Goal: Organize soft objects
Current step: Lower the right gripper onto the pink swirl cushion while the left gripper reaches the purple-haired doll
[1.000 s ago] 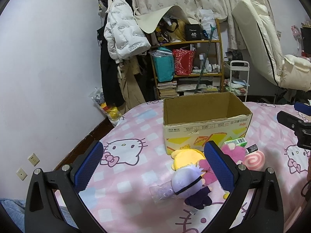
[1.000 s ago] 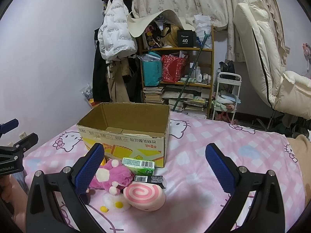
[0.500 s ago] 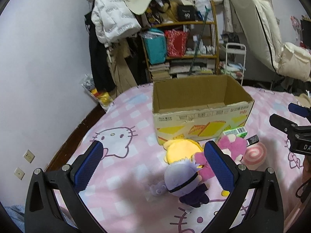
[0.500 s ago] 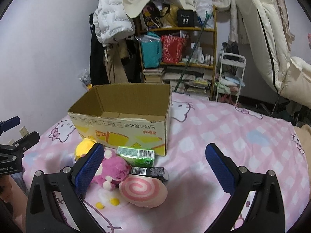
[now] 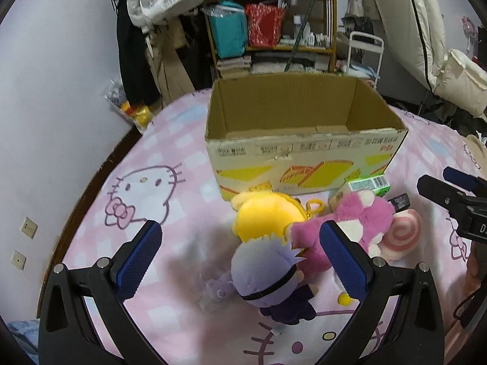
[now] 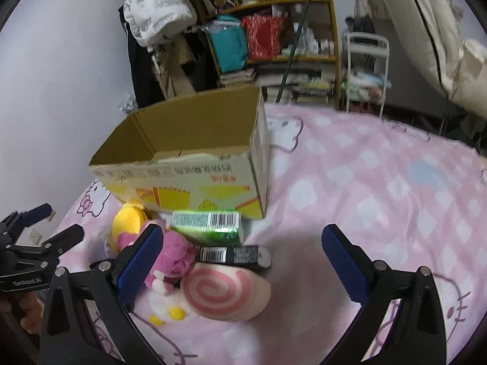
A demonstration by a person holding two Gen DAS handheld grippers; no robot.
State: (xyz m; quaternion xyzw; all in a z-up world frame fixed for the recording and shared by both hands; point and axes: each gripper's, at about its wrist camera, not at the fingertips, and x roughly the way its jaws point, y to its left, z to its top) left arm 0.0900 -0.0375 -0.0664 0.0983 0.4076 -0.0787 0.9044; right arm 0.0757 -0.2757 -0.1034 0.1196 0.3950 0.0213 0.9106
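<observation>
Pink cat-print bedspread, cardboard box, cluttered shelf, left tongs wide, right tongs wide

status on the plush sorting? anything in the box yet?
Nothing done: the visible part of the cardboard box holds nothing. Nothing in hand either: the left gripper is open over the purple-haired doll, and the right gripper is open above the pink swirl cushion. Left to do: the doll, yellow plush, pink plush and the cushion all lie on the bed.
</observation>
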